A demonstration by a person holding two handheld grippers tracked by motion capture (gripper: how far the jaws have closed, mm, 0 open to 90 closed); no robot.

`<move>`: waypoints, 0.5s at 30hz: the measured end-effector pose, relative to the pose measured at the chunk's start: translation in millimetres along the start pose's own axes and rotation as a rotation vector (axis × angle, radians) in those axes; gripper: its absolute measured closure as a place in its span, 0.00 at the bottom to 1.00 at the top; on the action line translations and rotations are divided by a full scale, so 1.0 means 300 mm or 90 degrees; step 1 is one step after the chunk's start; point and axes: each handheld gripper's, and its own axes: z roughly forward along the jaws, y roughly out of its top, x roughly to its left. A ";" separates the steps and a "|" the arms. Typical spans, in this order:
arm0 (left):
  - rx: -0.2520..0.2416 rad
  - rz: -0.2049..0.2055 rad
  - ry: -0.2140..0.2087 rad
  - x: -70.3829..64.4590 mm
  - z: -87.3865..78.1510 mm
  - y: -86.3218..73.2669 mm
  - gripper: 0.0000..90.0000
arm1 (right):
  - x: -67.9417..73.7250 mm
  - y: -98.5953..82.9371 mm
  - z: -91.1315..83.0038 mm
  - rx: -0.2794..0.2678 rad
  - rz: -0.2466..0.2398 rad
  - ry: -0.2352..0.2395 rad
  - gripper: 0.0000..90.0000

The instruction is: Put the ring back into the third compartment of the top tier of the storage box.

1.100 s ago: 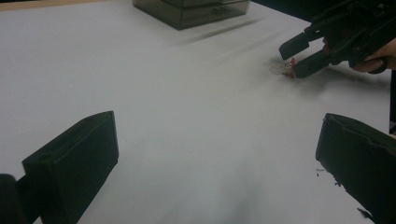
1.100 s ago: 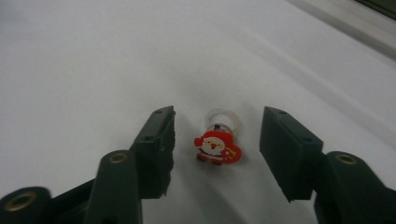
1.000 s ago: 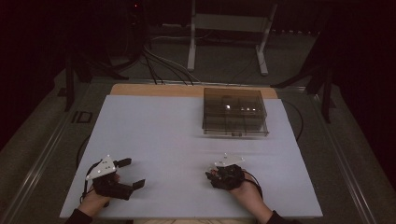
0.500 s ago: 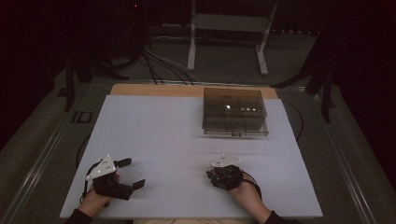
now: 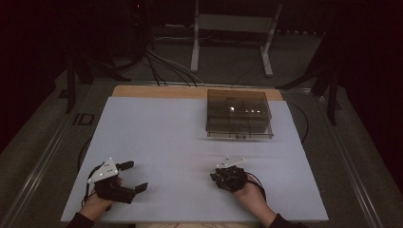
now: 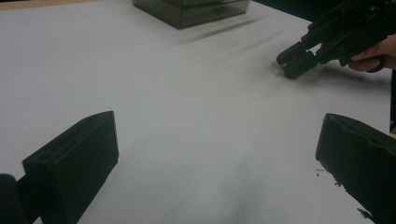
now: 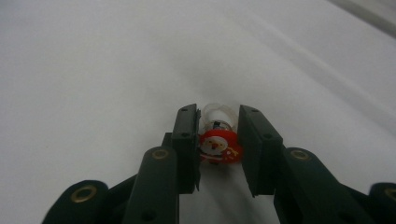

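Red-and-clear Santa ring: clamped between your right gripper jaws, low over the white table, position unchanged over the last second. Left gripper: spread wide, empty. Smoked compartment box awaits.

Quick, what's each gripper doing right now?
Left gripper: open, holding nothing.
Right gripper: shut on a small Santa ring.
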 end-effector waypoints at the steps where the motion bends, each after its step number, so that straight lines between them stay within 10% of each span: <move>1: 0.000 0.000 0.000 0.000 0.000 0.000 0.00 | -0.001 0.000 -0.001 0.001 -0.001 -0.001 0.77; 15: -0.001 -0.001 0.001 0.000 0.000 0.000 0.00 | -0.023 0.023 -0.049 -0.024 -0.005 0.009 0.78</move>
